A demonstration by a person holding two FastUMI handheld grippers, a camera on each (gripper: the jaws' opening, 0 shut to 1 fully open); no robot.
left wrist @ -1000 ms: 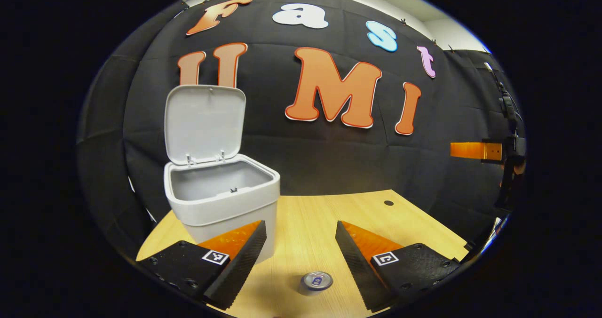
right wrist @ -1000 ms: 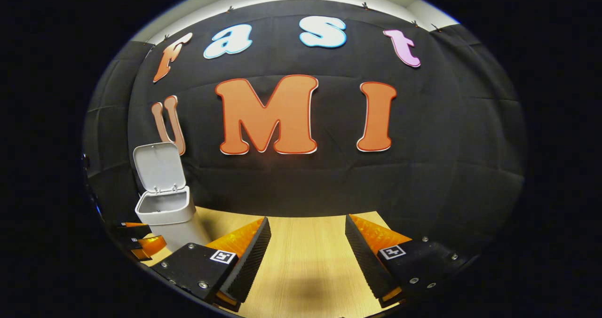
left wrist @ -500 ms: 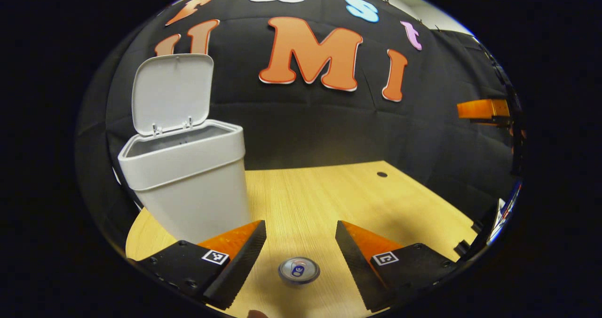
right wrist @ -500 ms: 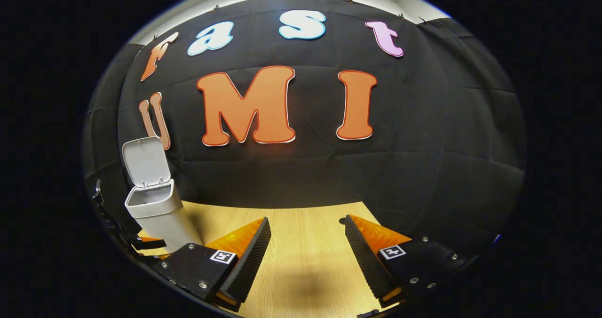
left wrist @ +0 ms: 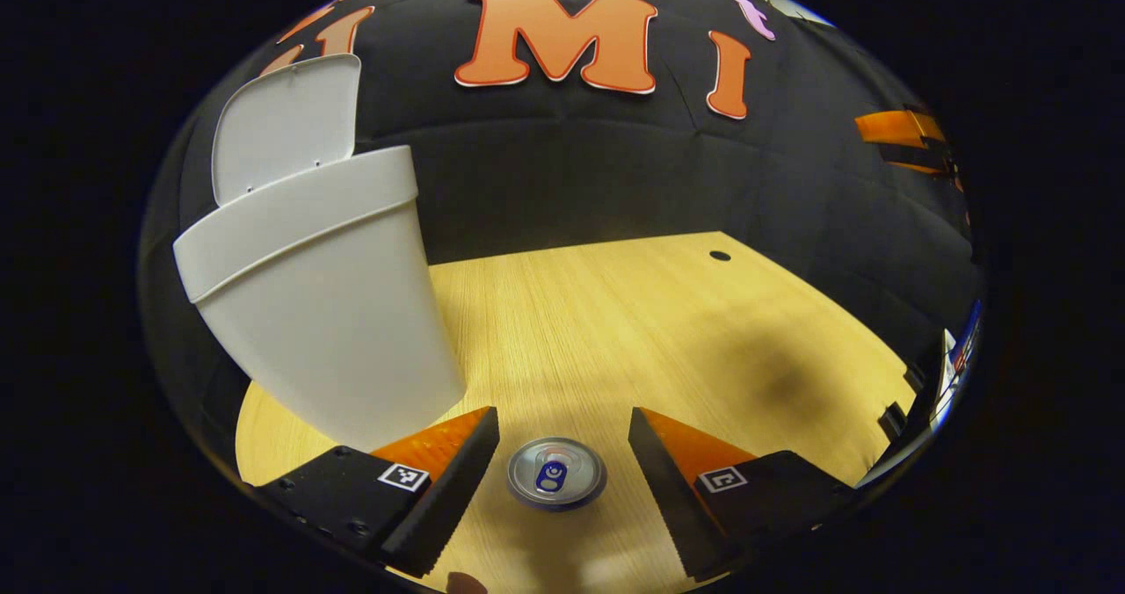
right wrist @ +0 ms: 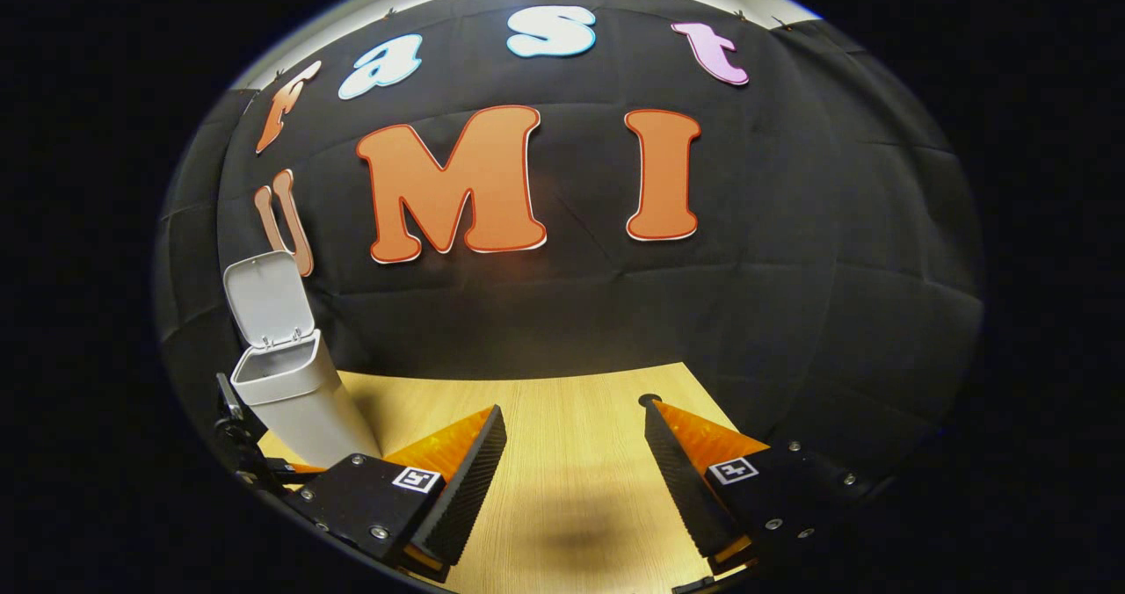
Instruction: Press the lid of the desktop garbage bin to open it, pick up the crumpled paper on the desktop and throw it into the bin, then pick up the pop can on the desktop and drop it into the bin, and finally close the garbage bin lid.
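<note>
A black cloth wall backs a pale wooden bench [left wrist: 615,313], its grain running toward the far edge, where a small dark hole [left wrist: 720,256] sits near the right corner; the white garbage bin [left wrist: 325,313] stands at the bench's left side with its lid [left wrist: 281,124] tipped up and back, open. In the left gripper view the left gripper [left wrist: 562,453] hangs low over the near edge, jaws wide; the pop can [left wrist: 556,474] stands upright between the two fingers, touching neither, its top facing the camera. In the right gripper view the right gripper [right wrist: 571,467] is held over bare wood near the bench's right side, jaws wide and holding nothing; the bin [right wrist: 294,401] shows far to its left.
</note>
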